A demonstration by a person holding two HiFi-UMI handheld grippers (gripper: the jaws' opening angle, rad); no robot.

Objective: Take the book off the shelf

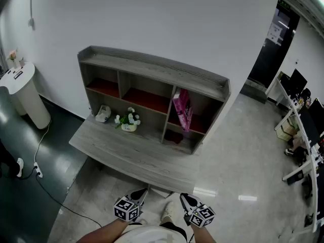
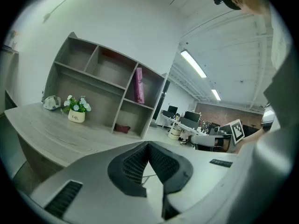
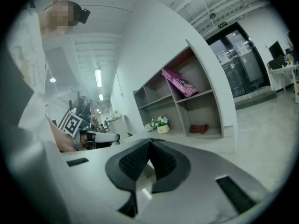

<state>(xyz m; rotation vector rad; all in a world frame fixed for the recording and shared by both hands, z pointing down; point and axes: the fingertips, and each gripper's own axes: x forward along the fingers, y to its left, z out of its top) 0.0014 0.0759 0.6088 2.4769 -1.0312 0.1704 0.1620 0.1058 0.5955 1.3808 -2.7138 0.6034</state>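
Note:
A pink book (image 1: pixel 183 109) leans upright in the upper right compartment of the grey wooden shelf unit (image 1: pixel 152 65); the left gripper view shows the book (image 2: pixel 138 85) and so does the right gripper view (image 3: pixel 180 83). Both grippers are held low, in front of the desk and well short of the shelf. My left gripper (image 1: pixel 139 194) is shut with nothing in it. My right gripper (image 1: pixel 187 201) is shut and empty too.
On the desk (image 1: pixel 131 153) stand a small flower pot (image 1: pixel 128 120) and a white object (image 1: pixel 103 113). A dark red item (image 1: pixel 173 136) lies in the lower right compartment. A white round stand (image 1: pixel 23 92) is at left, with cables on the floor. Office desks (image 1: pixel 298 130) fill the right.

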